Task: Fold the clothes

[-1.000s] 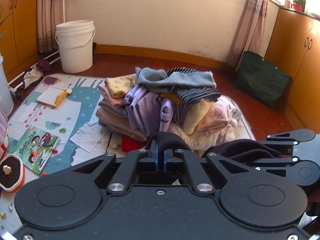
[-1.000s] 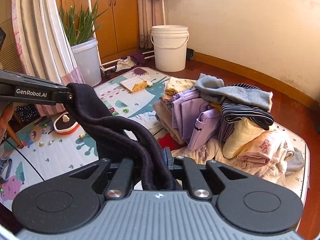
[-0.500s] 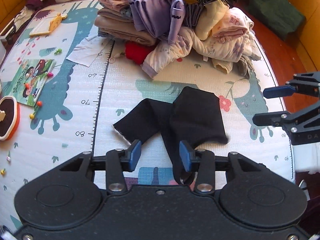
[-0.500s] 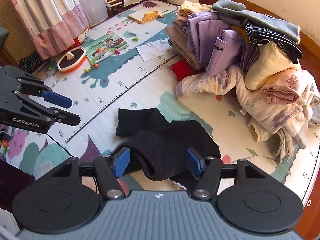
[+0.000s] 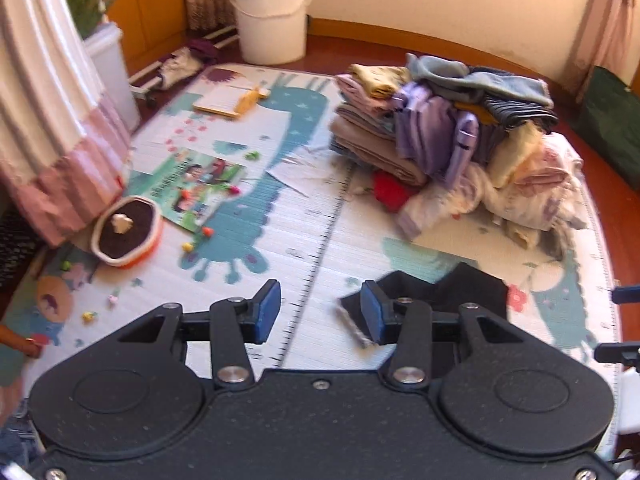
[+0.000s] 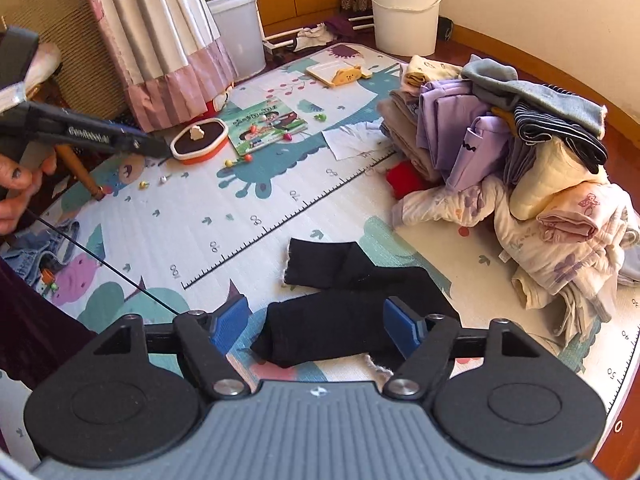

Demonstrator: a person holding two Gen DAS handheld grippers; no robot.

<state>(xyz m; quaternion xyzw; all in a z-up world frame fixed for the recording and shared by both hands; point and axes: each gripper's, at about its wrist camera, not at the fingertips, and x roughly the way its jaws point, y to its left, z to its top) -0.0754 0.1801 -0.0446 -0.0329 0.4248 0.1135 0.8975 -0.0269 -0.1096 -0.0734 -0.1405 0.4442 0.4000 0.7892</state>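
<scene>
A black garment (image 6: 352, 300) lies loose and rumpled on the play mat (image 6: 240, 220), just ahead of my right gripper (image 6: 316, 326), which is open and empty above it. In the left wrist view the black garment (image 5: 452, 292) lies past the right finger of my left gripper (image 5: 318, 316), which is open and empty and held above the mat (image 5: 320, 216). The left gripper also shows at the left edge of the right wrist view (image 6: 92, 136). A pile of mixed clothes (image 6: 508, 144) sits at the far right of the mat.
A white bucket (image 5: 272, 16), a picture book (image 5: 196, 186), an orange-rimmed bowl (image 5: 126, 230), a note pad (image 5: 230, 100) and small toys (image 5: 196, 240) lie on or near the mat's left half. A curtain (image 6: 160, 32), plant pot (image 6: 236, 28) and green bag (image 5: 608, 124) stand around.
Both grippers opened and let the black garment drop onto the mat, then drew back and lifted. The left gripper swung left, away from the garment.
</scene>
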